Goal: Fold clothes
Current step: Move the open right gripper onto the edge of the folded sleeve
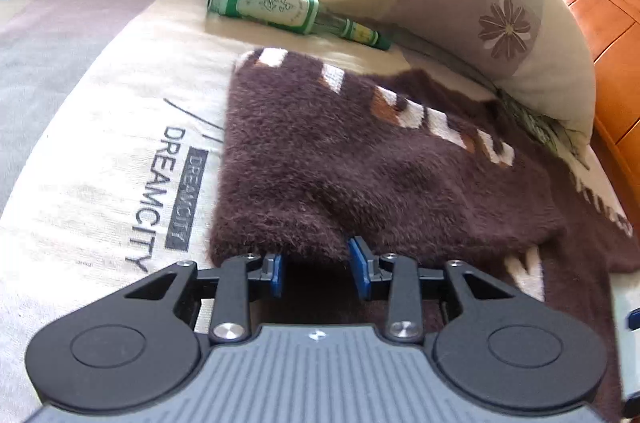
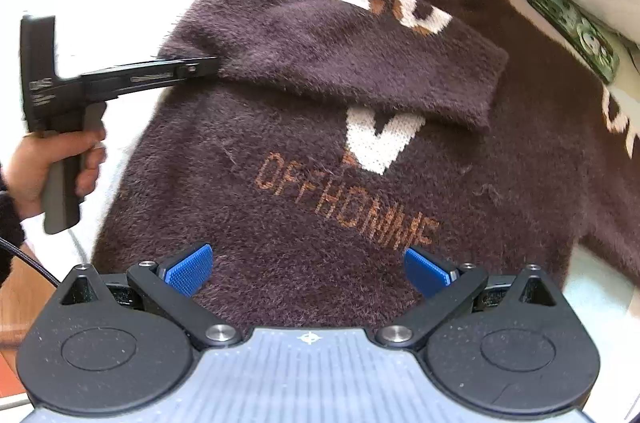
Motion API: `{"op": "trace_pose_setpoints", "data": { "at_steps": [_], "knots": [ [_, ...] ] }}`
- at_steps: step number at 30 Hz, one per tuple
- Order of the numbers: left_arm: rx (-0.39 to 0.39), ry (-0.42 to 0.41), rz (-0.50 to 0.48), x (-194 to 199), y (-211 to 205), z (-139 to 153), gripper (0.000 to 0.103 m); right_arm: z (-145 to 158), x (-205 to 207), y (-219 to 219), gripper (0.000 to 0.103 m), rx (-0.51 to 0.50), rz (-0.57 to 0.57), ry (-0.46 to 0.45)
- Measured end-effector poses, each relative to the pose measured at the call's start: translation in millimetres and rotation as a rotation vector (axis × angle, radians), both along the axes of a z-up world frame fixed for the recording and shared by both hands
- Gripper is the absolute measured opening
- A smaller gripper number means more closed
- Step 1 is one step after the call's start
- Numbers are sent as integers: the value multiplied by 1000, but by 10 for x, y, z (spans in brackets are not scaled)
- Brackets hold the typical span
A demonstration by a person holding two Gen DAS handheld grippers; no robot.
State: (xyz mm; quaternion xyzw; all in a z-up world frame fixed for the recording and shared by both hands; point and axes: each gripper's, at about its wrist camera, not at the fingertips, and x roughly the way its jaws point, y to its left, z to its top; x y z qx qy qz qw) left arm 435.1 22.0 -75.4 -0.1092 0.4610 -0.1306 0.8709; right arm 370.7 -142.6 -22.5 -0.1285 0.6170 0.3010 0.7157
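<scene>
A fuzzy dark brown sweater with white and orange lettering lies flat on the bed. Its left sleeve is folded across the chest. In the left wrist view the sleeve fills the middle. My left gripper is at the sleeve's folded edge with its blue pads apart, the fabric edge lying just past them; it also shows in the right wrist view touching the sleeve's left edge. My right gripper is open and empty, hovering over the sweater's lower front.
A green glass bottle lies on the cream sheet beyond the sweater. A floral pillow leans at the back right against an orange wooden headboard. A green patterned item lies under the pillow edge.
</scene>
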Motion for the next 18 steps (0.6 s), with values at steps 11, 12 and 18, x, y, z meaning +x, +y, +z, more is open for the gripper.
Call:
{"op": "trace_pose_setpoints", "data": {
  "at_steps": [11,12,18],
  "knots": [
    [-18,29,-37,-44,-27,-20,45,28,231,-64,103,102,-18,-55],
    [-12,32,-49,-41,-42,-38,45,8,311,-100,103,130,-23,-53],
    [-21,45,-50,-24,-42,-47,46,-272,975,-407,103,255,-156,-1]
  ]
}}
